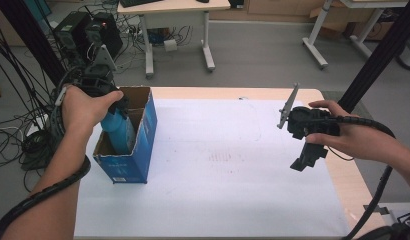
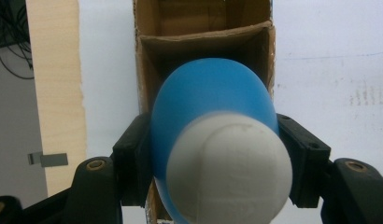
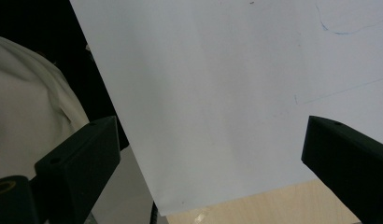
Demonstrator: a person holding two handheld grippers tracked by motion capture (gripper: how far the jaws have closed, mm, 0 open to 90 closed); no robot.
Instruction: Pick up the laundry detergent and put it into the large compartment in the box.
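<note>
Blue bottle (image 2: 208,98): upright, clamped in left gripper (image 2: 213,158) fingers, directly above open box (image 1: 143,130). Right gripper (image 3: 213,154): fingers wide, empty.

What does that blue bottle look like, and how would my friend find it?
Look at the left side of the table covered in white paper, where an open blue cardboard box stands. The blue bottle sticks up out of that box, gripped near its top by the left gripper. It is smooth, rounded and light blue with a white cap, unlike the square, darker blue box.
</note>
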